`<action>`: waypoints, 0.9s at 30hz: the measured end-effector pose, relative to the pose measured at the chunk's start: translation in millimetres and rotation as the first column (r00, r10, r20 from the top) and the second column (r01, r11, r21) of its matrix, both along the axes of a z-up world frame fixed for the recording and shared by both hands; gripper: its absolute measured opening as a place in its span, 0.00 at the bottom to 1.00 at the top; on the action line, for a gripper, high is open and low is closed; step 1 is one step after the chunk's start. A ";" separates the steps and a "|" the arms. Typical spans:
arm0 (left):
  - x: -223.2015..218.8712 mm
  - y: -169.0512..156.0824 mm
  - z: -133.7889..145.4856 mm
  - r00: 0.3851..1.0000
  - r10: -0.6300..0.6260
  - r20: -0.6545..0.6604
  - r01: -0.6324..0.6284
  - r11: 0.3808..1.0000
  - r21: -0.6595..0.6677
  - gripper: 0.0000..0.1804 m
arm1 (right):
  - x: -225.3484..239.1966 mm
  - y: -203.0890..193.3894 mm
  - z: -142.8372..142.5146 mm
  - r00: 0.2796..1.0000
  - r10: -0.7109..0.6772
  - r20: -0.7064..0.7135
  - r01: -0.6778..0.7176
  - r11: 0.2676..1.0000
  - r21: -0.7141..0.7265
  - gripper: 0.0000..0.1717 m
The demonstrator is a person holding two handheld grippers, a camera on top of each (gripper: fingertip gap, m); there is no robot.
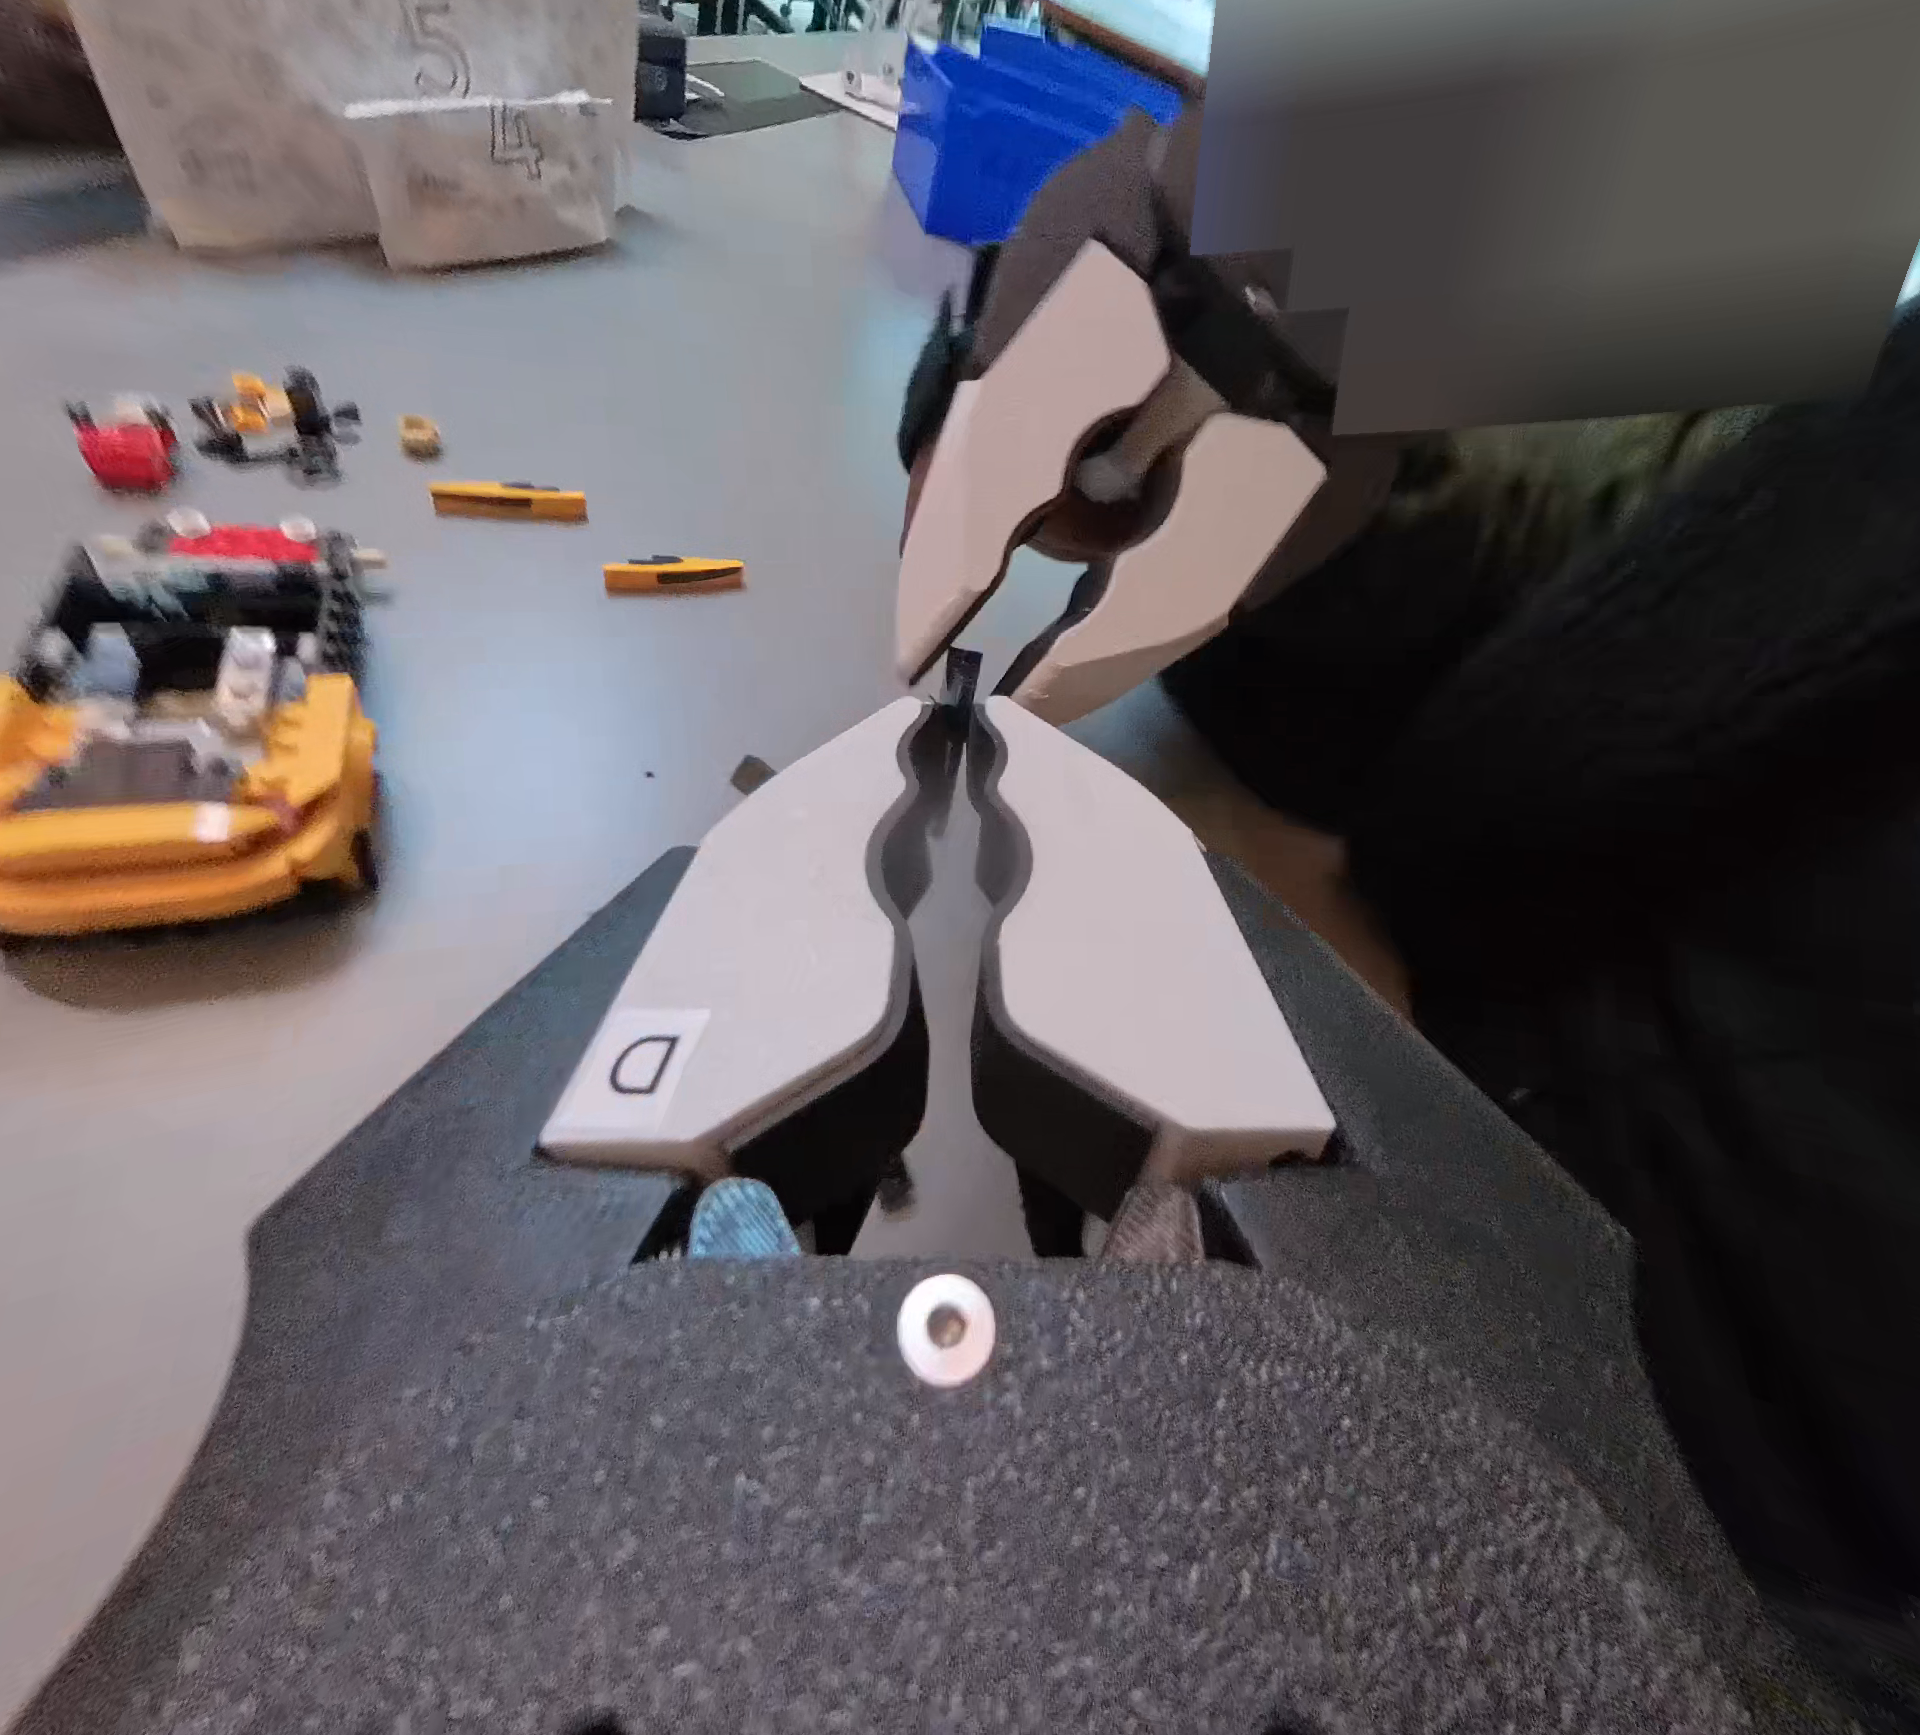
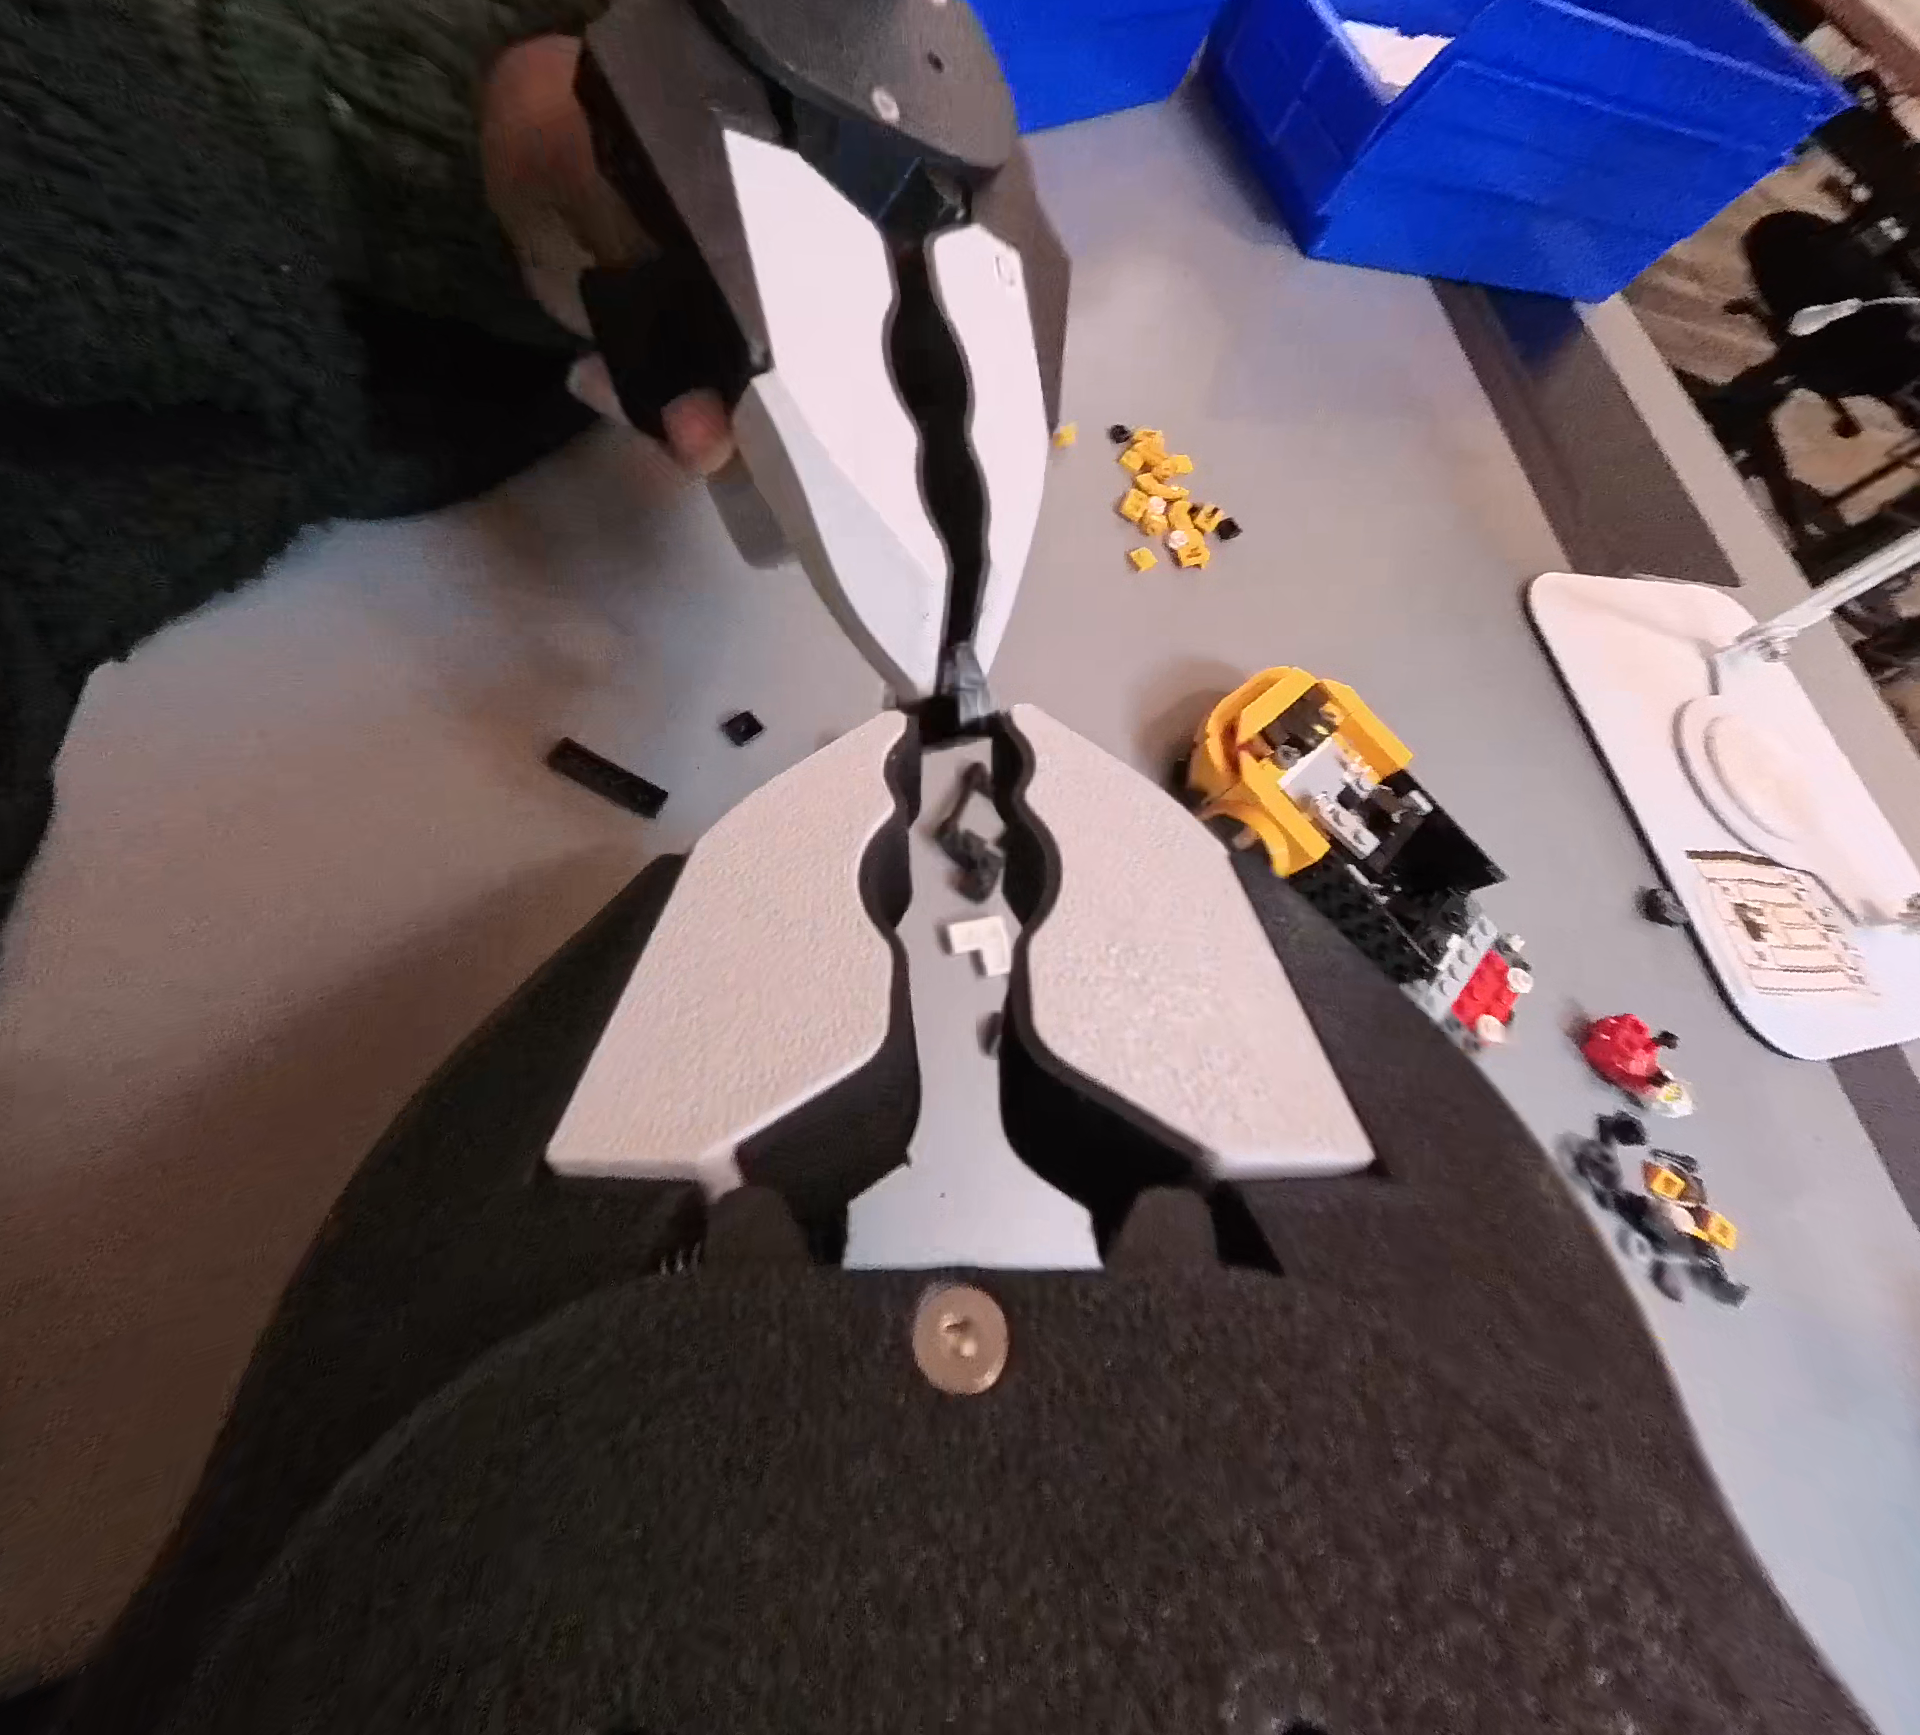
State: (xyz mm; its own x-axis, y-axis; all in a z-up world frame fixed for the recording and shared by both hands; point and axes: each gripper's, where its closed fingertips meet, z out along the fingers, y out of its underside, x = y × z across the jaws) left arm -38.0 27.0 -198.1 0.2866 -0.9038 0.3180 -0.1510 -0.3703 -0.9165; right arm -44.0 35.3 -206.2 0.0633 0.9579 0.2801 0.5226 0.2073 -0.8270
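**Two sets of jaws meeting tip to tip on one small black piece**

I start with the grey desk [image 2: 1299,397]: blue bins [image 2: 1507,75] stand at the far side, a white tray [image 2: 1621,698] at the right, and two pale paper bags [image 1: 343,75] far off on the other flank. Nearer lies the half-built yellow and black brick car [image 2: 1351,812], with a red brick cluster [image 2: 1626,1051] and a scatter of small yellow bricks [image 2: 1164,496] around it, plus two yellow wedge pieces [image 1: 509,501] lying apart.

Above the desk, in the middle, my two tools face each other. The left gripper [image 1: 951,709] is clenched on a thin black piece [image 1: 958,683] that juts from its tips. The right gripper [image 2: 951,719] is closed around a small black block [image 2: 940,717] at its tips, and the two parts touch there; whether they are joined I cannot tell.

My judgement: keep both tools steady and in line, press straight along the fingers, and do not twist, since the thin piece has little held length. I ease neither grip until the parts seat. Loose black bits [image 2: 971,844] lie on the desk just beneath.
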 end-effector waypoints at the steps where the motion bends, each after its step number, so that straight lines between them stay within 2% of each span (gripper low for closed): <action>1: -1.9 4.4 0.8 0.999 0.018 0.046 -0.014 0.997 -0.081 0.02 | 1.2 5.0 2.5 1.000 -0.024 -0.010 0.025 0.999 0.036 0.08; 6: -9.3 21.1 -3.7 0.976 0.111 0.189 -0.032 0.924 -0.381 0.02 | 1.6 16.5 4.5 0.995 -0.101 0.026 0.091 0.966 0.243 0.20; 10: -8.6 23.6 -9.4 0.969 0.140 0.201 -0.031 0.884 -0.467 0.02 | -5.5 16.5 -13.2 0.987 -0.118 0.113 0.074 0.939 0.337 0.23; 20: -6.9 23.2 -20.8 0.976 0.152 0.156 -0.054 0.863 -0.503 0.02 | -5.8 21.1 -25.6 0.972 -0.142 0.189 0.045 0.896 0.442 0.19; 27: -6.8 21.8 -22.2 0.990 0.127 0.066 -0.097 0.933 -0.348 0.02 | -5.1 20.9 -25.5 0.976 -0.122 0.182 0.033 0.904 0.427 0.19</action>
State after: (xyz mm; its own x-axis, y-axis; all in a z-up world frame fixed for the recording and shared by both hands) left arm -44.9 48.7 -220.3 0.3375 -0.6988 0.6307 -0.0165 -0.6743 -0.7383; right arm -49.1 56.2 -231.7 0.0329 0.7429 0.6685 0.6957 0.4632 -0.5490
